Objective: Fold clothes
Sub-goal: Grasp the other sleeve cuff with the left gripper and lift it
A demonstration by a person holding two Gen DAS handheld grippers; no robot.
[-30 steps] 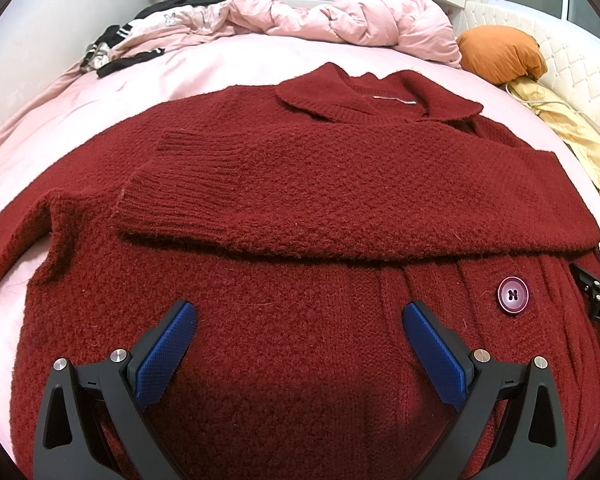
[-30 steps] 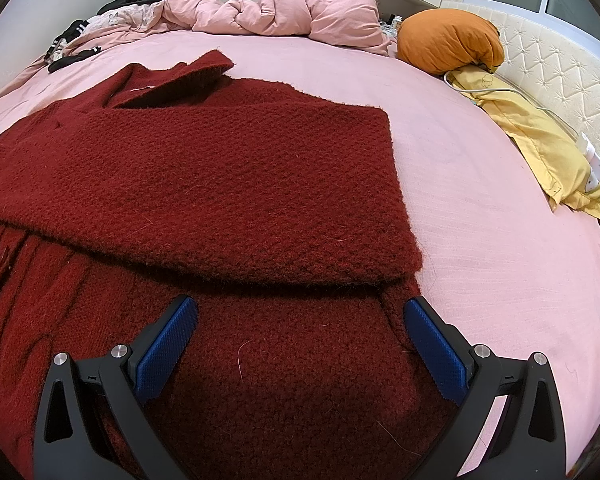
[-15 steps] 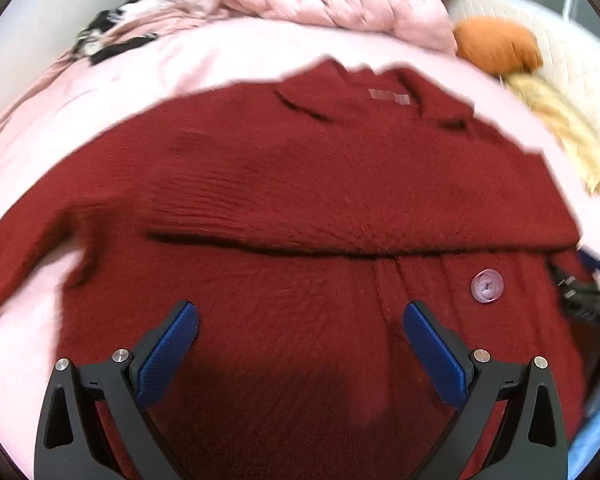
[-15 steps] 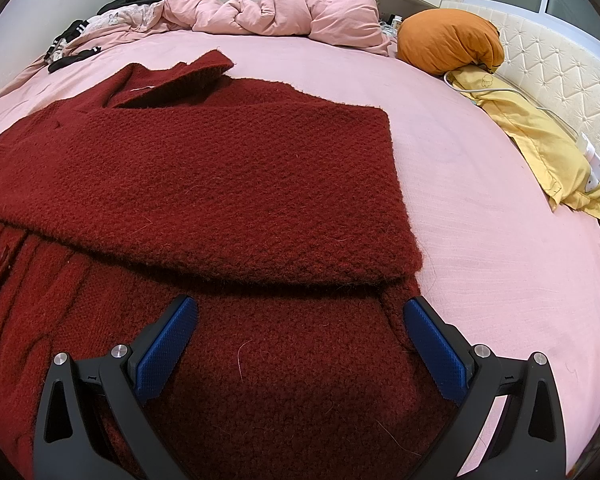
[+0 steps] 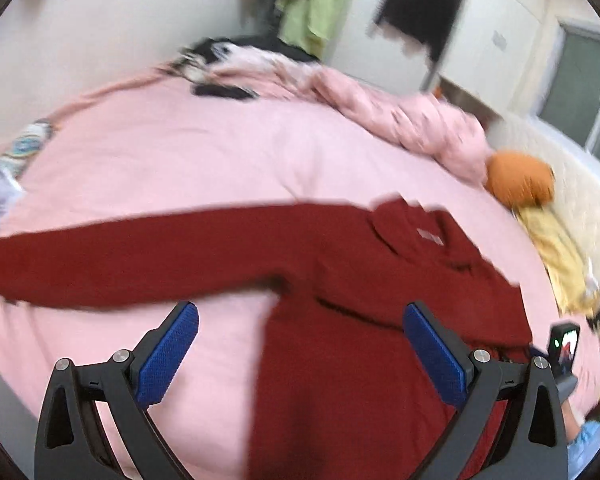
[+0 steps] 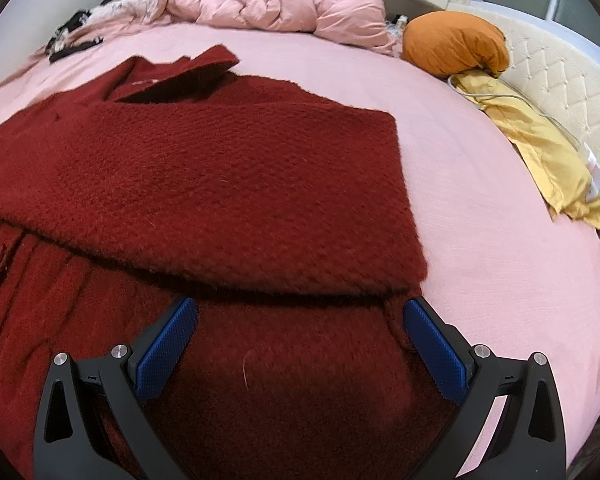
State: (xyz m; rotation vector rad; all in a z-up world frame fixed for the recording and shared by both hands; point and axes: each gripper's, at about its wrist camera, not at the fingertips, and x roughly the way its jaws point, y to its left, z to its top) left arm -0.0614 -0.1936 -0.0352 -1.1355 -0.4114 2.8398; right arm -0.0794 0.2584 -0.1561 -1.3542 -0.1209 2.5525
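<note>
Left wrist view, blurry: my left gripper (image 5: 300, 344) is released, blue pads (image 5: 168, 350) wide apart with nothing between them, hovering over the near side of the pink bed sheet (image 5: 172, 160). The red knit cardigan (image 5: 360, 360) lies flat on the sheet, its body running under my right-hand pad, collar (image 5: 412, 228) pointing to the far side. One long sleeve (image 5: 132, 268) stretches straight out to the left across the sheet. Behind it a bunched pink duvet (image 5: 400, 120), an orange pillow (image 5: 518, 178) by the headboard, a yellow garment (image 5: 556, 256) beside that, green clothes (image 5: 316, 4) hanging at the back wall. Part of the other tool shows at the right edge, detail too smeared to read. Right wrist view, sharp: my right gripper (image 6: 300, 346) is also released, pads spread, empty, low over the cardigan (image 6: 204, 184) near its right edge. The other sleeve (image 6: 220, 200) is folded across the chest, its lower edge just ahead of my pads. Collar (image 6: 204, 64) at the far end, orange pillow (image 6: 454, 42) and yellow garment (image 6: 540, 148) off to the right, duvet (image 6: 300, 4) at the far edge.
</note>
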